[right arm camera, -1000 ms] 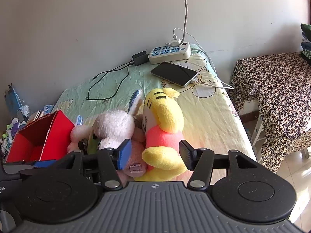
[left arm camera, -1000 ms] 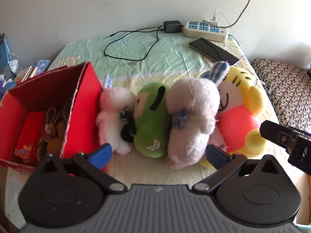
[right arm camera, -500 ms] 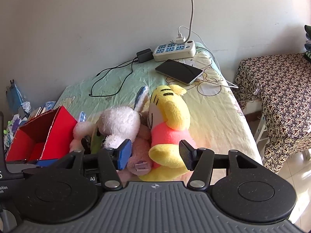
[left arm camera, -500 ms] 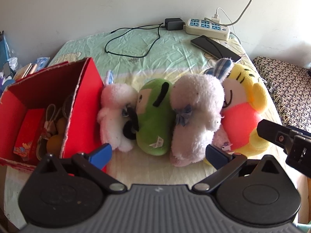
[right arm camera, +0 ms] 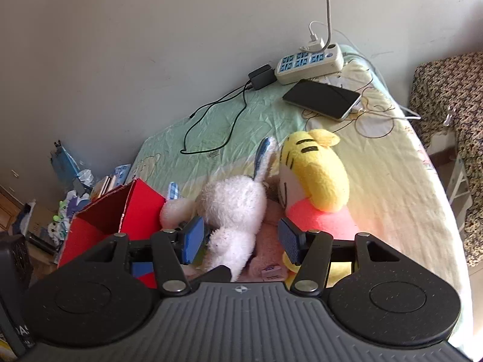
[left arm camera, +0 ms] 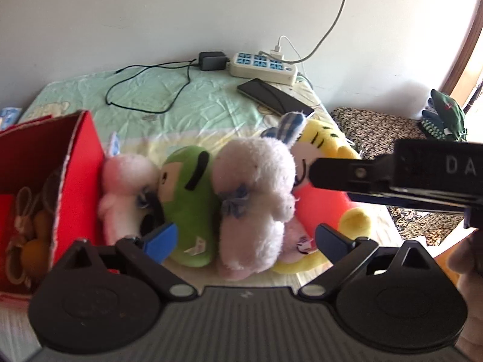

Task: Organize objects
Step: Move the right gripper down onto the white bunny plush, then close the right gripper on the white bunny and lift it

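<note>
Several plush toys lie in a row on the bed: a small pink one, a green one, a white rabbit and a yellow tiger in a pink shirt. The rabbit and tiger also show in the right wrist view. My left gripper is open, just in front of the green toy and rabbit. My right gripper is open, low over the rabbit's body; its side crosses the tiger in the left wrist view. A red box stands left of the toys.
The red box holds small items. A black phone, a power strip, an adapter and black cable lie at the bed's far end by the wall. A patterned cloth-covered stand is to the right.
Both grippers have risen and shifted. The right gripper moved left, from the tiger to over the rabbit, and now crosses the left wrist view. The toys have not moved.
</note>
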